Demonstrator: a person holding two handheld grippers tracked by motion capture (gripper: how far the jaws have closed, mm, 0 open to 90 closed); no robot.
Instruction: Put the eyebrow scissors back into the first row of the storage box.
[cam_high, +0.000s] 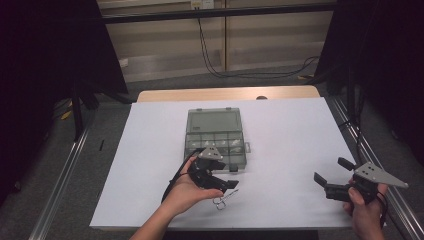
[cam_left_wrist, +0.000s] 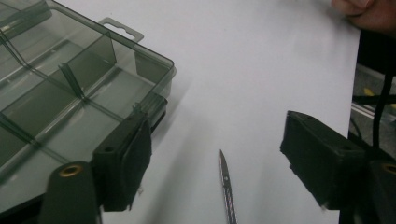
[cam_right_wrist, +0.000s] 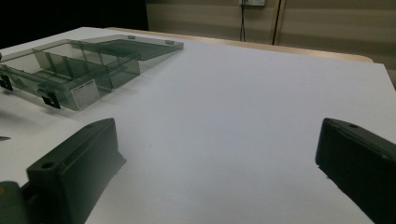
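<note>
A smoky clear compartment box (cam_high: 216, 131) lies on the white sheet with its lid folded back. In the left gripper view its front corner (cam_left_wrist: 70, 93) sits beside the left jaw. My left gripper (cam_high: 227, 175) hovers just in front of the box, over a small metal scissor-like tool (cam_high: 223, 198). That tool's pointed tip (cam_left_wrist: 226, 186) lies on the sheet between the jaws of my left gripper (cam_left_wrist: 217, 135), and neither pad touches it. My right gripper (cam_high: 332, 171) is held at the sheet's right edge, wide open with nothing in it (cam_right_wrist: 219, 140).
The white sheet (cam_high: 290, 135) covers a wooden table (cam_high: 230, 93). Metal rails run along both sides of the table. The box (cam_right_wrist: 79, 65) shows at the far left of the right gripper view, with bare sheet between it and the jaws.
</note>
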